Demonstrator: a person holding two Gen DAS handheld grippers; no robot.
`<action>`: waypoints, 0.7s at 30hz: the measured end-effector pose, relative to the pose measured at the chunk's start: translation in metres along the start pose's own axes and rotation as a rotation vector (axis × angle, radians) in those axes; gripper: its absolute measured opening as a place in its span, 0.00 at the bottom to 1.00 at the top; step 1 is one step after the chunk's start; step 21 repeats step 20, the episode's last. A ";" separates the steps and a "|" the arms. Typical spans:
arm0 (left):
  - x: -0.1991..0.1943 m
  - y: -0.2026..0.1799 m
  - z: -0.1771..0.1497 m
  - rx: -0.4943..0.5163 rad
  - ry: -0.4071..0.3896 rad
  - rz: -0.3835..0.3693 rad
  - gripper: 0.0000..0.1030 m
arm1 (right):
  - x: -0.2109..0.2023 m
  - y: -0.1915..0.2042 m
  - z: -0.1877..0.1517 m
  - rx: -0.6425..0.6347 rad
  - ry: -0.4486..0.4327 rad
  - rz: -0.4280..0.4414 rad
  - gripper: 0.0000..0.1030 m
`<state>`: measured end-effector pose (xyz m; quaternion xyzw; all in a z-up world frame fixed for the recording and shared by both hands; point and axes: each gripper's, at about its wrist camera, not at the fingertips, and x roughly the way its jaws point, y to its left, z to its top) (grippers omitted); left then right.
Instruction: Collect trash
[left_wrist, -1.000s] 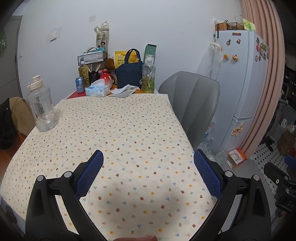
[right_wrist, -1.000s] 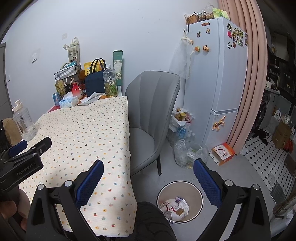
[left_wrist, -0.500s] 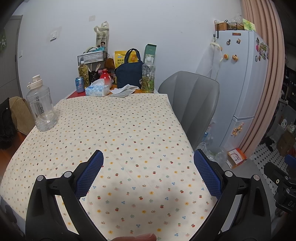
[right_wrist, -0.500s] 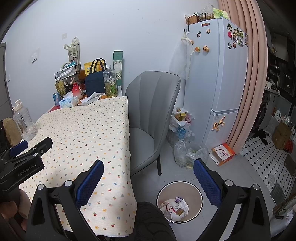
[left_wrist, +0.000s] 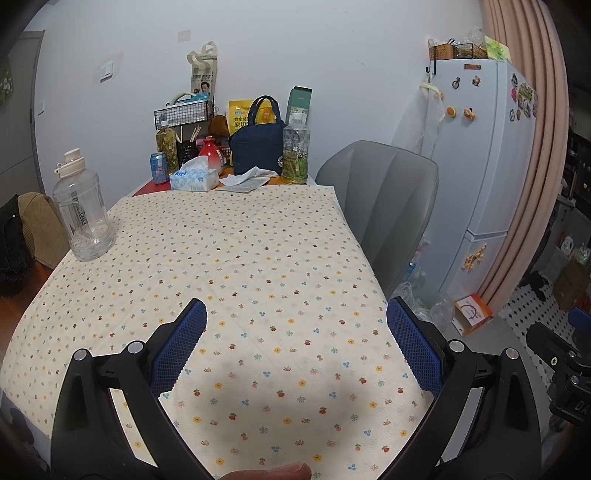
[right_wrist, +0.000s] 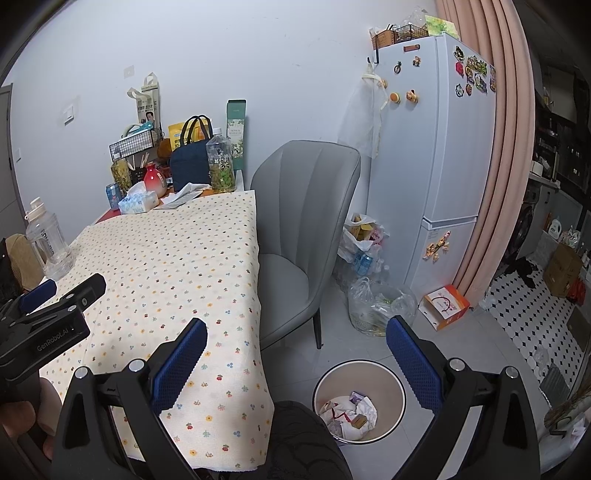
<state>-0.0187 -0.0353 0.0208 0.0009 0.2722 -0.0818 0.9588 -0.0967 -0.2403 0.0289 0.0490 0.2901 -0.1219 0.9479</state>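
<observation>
Trash, i.e. crumpled white paper and wrappers (right_wrist: 351, 411), sits in the round beige bin (right_wrist: 400, 387) on the floor, just right of the desk w/ the flower-print cloth (left_wrist: 229, 266) and near the grey padded chair (right_wrist: 303, 206). We hold both claws over the near end of the desk: left claw (left_wrist: 295, 339) has its blue pads wide apart w/ nothing between them; right claw (right_wrist: 295, 347) likewise spread and empty, hanging over the desk's right edge and the bin.

Our read: the clearing step looks about done, since the cloth in front of us carries no loose scraps. One candidate left is the crumpled white paper (left_wrist: 245, 177) at the far end, beside the blue-white tissue box (left_wrist: 194, 179) and the clear green-label bottle (left_wrist: 295, 155). It may be trash, can't say for sure. If it is, next move calls for a long reach fwd over the cloth, pads closing on thin paper w/o nudging the bottle, then carrying it back to the bin.

Hard to make out: bin contents are a jumble, single items not clear. Clear plastic bags (right_wrist: 376, 306) by the white fridge (right_wrist: 443, 147) hold smth we can't identify. Near desk edge is cut off below both views; a dark shape at bottom of right view hides part of the floor.
</observation>
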 end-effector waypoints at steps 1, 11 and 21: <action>0.000 0.000 0.000 0.001 0.000 0.001 0.94 | 0.000 0.000 -0.001 0.000 0.001 0.000 0.92; 0.001 -0.001 -0.003 0.005 0.001 0.004 0.94 | 0.001 -0.001 -0.002 -0.001 0.004 -0.001 0.92; 0.010 0.008 -0.006 -0.016 0.023 0.023 0.94 | 0.014 0.003 -0.006 0.003 0.030 0.020 0.92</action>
